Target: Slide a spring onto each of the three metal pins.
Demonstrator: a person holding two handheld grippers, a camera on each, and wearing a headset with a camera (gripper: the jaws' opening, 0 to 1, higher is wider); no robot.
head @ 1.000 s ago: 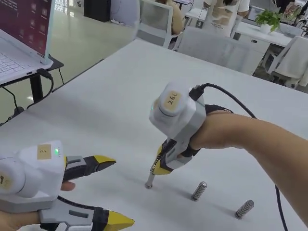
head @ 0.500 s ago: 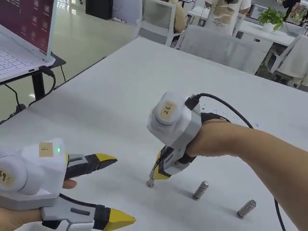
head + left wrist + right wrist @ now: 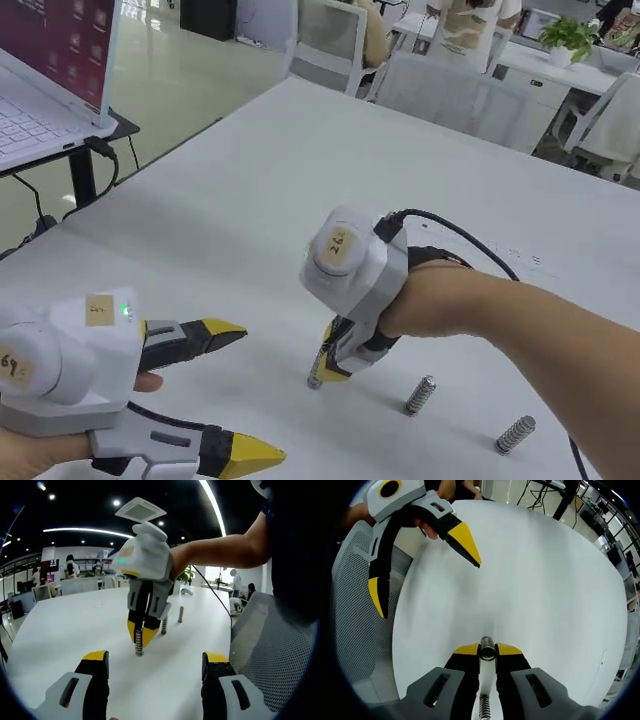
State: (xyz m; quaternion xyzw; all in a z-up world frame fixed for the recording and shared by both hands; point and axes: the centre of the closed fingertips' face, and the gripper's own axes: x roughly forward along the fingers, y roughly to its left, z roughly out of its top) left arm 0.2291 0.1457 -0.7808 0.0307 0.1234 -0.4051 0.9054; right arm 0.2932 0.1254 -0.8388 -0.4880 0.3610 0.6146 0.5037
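Observation:
My right gripper points down at the white table and is shut on a spring. The spring stands on the nearest pin, low near the table. Two more pins stand to its right, each wearing a spring: the middle one and the far one. These also show behind the right gripper in the left gripper view, as the middle spring and the far spring. My left gripper hovers open and empty at the lower left, its own jaws wide apart.
A black cable trails from the right gripper over the table. A laptop sits on a side stand to the far left. Chairs and people are beyond the table's far edge. The left gripper faces the right one.
My right gripper has gone down, carrying the spring lower along the nearest pin until less bare pin shows. The left gripper has stayed put and open.

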